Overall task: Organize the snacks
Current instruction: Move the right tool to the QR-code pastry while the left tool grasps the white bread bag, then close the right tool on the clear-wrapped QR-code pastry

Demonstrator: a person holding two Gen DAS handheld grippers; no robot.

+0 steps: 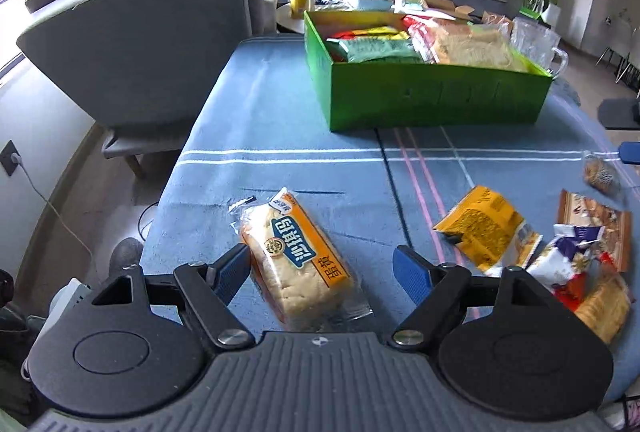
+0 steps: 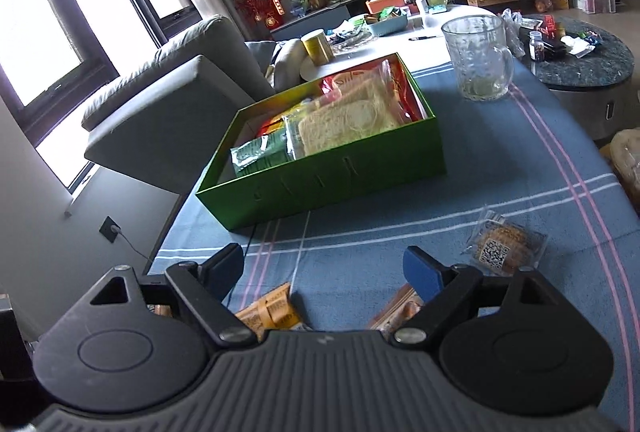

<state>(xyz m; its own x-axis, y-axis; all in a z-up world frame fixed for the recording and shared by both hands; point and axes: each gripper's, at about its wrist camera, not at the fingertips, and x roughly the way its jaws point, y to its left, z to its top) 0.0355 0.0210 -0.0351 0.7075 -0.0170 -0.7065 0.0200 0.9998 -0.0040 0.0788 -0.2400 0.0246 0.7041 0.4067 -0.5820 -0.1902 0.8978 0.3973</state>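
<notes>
A green box (image 1: 432, 99) with several snack packs in it stands at the far side of the blue tablecloth; it also shows in the right wrist view (image 2: 328, 187). My left gripper (image 1: 320, 268) is open, its fingers on either side of a wrapped bread loaf (image 1: 300, 260) that lies on the cloth. An orange pack (image 1: 480, 228) and a heap of other packs (image 1: 584, 264) lie to its right. My right gripper (image 2: 324, 268) is open and empty above the cloth. An orange pack (image 2: 272, 312) and a clear-wrapped biscuit (image 2: 504, 248) lie near it.
A glass mug (image 2: 478, 57) stands right of the box. A grey armchair (image 1: 140, 43) stands off the table's left edge. A white side table (image 2: 400, 35) with a yellow can (image 2: 318, 47) and clutter stands behind the box.
</notes>
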